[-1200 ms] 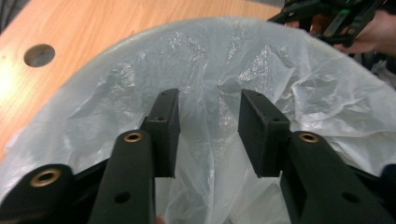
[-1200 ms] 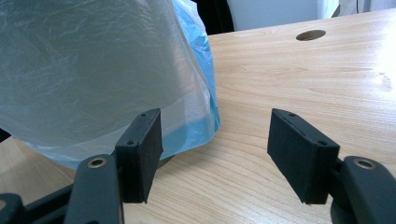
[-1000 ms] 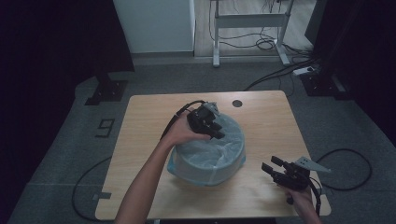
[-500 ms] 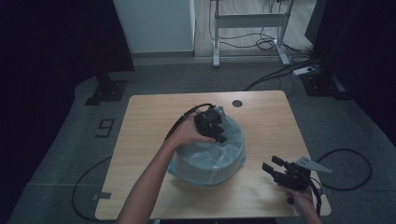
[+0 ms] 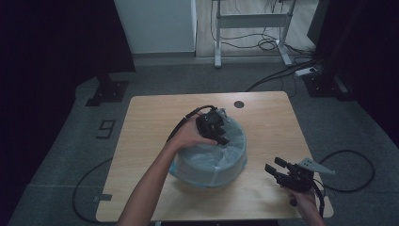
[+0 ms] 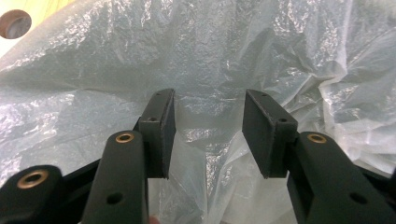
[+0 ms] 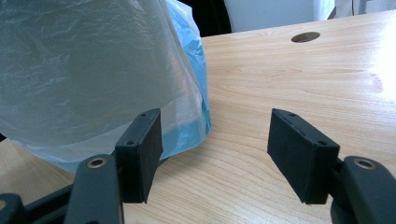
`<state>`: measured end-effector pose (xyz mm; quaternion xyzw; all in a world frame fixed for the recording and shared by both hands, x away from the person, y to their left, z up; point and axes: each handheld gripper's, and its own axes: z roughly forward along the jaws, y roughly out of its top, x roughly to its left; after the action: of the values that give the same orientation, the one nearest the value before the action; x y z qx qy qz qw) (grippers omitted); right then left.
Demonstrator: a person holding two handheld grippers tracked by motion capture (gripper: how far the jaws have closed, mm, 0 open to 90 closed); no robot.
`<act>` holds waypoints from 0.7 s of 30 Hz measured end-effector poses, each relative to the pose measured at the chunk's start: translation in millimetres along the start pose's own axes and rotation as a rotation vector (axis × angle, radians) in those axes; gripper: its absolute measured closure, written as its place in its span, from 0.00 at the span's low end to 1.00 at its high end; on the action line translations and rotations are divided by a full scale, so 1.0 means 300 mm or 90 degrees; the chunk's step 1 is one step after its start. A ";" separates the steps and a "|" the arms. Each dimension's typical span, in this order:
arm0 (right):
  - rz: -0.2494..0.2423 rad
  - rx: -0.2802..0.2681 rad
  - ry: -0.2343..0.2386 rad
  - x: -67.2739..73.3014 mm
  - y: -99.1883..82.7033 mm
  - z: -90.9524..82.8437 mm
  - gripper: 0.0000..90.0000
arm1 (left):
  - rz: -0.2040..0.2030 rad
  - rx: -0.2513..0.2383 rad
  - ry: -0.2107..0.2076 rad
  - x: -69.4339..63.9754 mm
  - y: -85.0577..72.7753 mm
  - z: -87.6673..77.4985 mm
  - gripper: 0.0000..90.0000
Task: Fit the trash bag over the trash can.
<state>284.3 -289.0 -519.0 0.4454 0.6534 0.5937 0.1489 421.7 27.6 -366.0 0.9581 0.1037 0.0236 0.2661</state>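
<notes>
A round bin lined with a thin pale-blue plastic bag (image 5: 207, 167) stands in the middle of the wooden table (image 5: 150, 122). My left gripper (image 5: 221, 137) hangs over the bin's far rim, pointing down into the bag. Its jaws (image 6: 208, 100) have just been opening and stand open; crinkled bag film (image 6: 210, 46) lies beyond them and nothing is pinched between the pads. My right gripper (image 5: 274, 165) rests low at the table's front right, open (image 7: 217, 119) and empty, with the bag's outer side (image 7: 93, 70) to its left.
A round cable hole (image 5: 239, 104) sits in the table near its far edge, behind the bin. Bare tabletop (image 7: 280, 74) stretches ahead of the right gripper. Cables trail from both grippers over the table's edges onto the grey floor.
The left hand and its gripper have shifted slightly to the right over the bin's rim. The right gripper has stayed where it was.
</notes>
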 end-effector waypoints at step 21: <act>-0.004 0.001 -0.003 0.007 -0.002 0.002 0.38 | -0.051 -0.149 0.045 -0.026 -0.139 -0.167 0.33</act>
<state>283.4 -286.9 -519.0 0.4450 0.6550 0.5916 0.1514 401.3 86.0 -344.5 0.9140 0.1473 0.0585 0.3734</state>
